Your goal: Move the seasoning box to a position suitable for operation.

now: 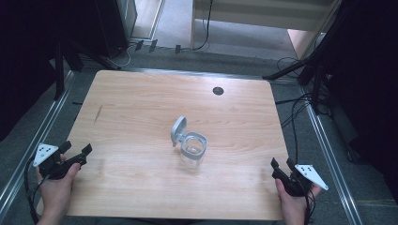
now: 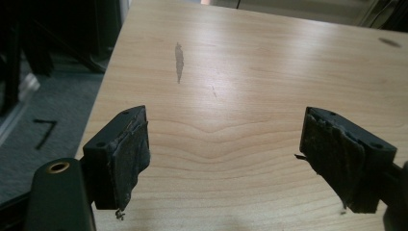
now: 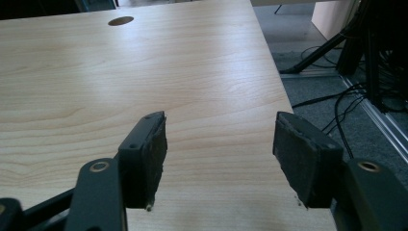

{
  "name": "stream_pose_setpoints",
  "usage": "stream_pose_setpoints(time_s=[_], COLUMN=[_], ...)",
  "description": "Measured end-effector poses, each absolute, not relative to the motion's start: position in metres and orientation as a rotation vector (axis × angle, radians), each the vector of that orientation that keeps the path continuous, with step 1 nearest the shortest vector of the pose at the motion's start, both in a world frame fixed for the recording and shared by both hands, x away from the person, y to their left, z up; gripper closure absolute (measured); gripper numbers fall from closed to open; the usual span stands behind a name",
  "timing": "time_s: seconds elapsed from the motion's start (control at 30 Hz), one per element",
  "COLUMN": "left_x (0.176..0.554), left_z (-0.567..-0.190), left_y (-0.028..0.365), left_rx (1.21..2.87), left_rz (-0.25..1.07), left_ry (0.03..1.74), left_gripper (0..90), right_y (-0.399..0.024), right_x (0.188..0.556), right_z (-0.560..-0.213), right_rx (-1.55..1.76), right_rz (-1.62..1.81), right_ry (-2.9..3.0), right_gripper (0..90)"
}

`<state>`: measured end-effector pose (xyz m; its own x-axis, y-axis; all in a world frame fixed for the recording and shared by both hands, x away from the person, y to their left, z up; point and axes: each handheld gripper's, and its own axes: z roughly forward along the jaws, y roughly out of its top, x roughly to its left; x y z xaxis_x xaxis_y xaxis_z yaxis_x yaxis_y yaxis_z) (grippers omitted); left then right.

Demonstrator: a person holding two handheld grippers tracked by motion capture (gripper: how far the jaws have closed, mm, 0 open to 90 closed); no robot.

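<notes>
At the left edge of the wooden desk (image 1: 141, 103) a hand (image 1: 56, 187) holds the left tongs (image 1: 76, 151), one of two. In the left gripper view its two black jaws stand wide apart, with nothing between them but bare wood. Their dark pads (image 2: 130, 154) look worn and frayed. A thin dark streak (image 2: 179, 61) marks the wood ahead of them, and a black mark shaped like a 7 (image 2: 44, 133) lies on the grey floor beside the desk — the one bit of writing that can be read. In the middle of the desk stands one small clear jar (image 1: 193, 151), upright, well apart from both tongs. Its grey flip lid (image 1: 178, 130) is open and leans up at the jar's left side. I can see no label on it. One round dark hole (image 1: 218, 91) sits in the desk near the far edge. At the right edge the other hand (image 1: 294, 201) holds the right tongs (image 1: 281, 164). Its jaws are also wide apart and hold nothing. Black cables (image 1: 295, 117) lie on the floor to the right of the desk.
</notes>
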<state>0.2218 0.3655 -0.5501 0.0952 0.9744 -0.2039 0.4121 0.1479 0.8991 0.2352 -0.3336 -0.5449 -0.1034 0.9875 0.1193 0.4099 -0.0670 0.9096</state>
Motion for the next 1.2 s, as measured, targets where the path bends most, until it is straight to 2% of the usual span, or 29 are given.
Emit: stream_pose_setpoints(time_s=[0.1, 0.2, 0.33, 0.37, 0.53, 0.63, 0.77, 0.8, 0.87, 1.03, 1.1, 1.13, 1.2], left_x=[0.223, 0.224, 0.224, 0.224, 0.229, 0.232, 0.236, 0.237, 0.239, 0.242, 0.245, 0.245, 0.248], left_z=[-0.55, -0.55, -0.547, -0.546, -0.538, -0.535, -0.531, -0.529, -0.526, -0.519, -0.517, -0.516, -0.514], left_y=[0.364, 0.359, 0.354, 0.351, 0.328, 0.31, 0.286, 0.278, 0.268, 0.241, 0.228, 0.223, 0.214], left_rx=[1.425, 1.461, 1.437, 1.432, 1.469, 1.501, 1.527, 1.538, 1.543, 1.544, 1.551, 1.544, 1.528], left_rz=[0.759, 0.78, 0.732, 0.723, 0.679, 0.662, 0.606, 0.595, 0.581, 0.531, 0.51, 0.524, 0.513], left_ry=[1.478, 1.454, 1.449, 1.451, 1.396, 1.379, 1.345, 1.341, 1.331, 1.296, 1.267, 1.266, 1.268], left_gripper=[17.4, 18.6, 22.0, 23.6, 24.0, 27.2, 30.7, 33.4, 34.6, 47.1, 52.4, 52.4, 58.4], right_y=[-0.333, -0.33, -0.322, -0.316, -0.297, -0.281, -0.258, -0.248, -0.246, -0.223, -0.209, -0.209, -0.201], right_x=[0.236, 0.238, 0.242, 0.244, 0.252, 0.259, 0.266, 0.272, 0.273, 0.289, 0.299, 0.299, 0.305], right_z=[-0.544, -0.543, -0.54, -0.535, -0.527, -0.525, -0.522, -0.519, -0.518, -0.513, -0.51, -0.51, -0.507], right_rx=[1.509, 1.505, 1.459, 1.456, 1.427, 1.364, 1.298, 1.301, 1.304, 1.287, 1.272, 1.272, 1.281], right_rz=[1.172, 1.174, 1.265, 1.313, 1.369, 1.374, 1.378, 1.402, 1.407, 1.427, 1.5, 1.5, 1.575], right_ry=[1.588, 1.63, 1.674, 1.678, 1.683, 1.727, 1.802, 1.806, 1.807, 1.806, 1.815, 1.815, 1.843], right_gripper=[31.9, 32.3, 39.6, 44.8, 48.4, 47.2, 52.1, 55.9, 56.7, 61.4, 70.1, 70.1, 75.5])
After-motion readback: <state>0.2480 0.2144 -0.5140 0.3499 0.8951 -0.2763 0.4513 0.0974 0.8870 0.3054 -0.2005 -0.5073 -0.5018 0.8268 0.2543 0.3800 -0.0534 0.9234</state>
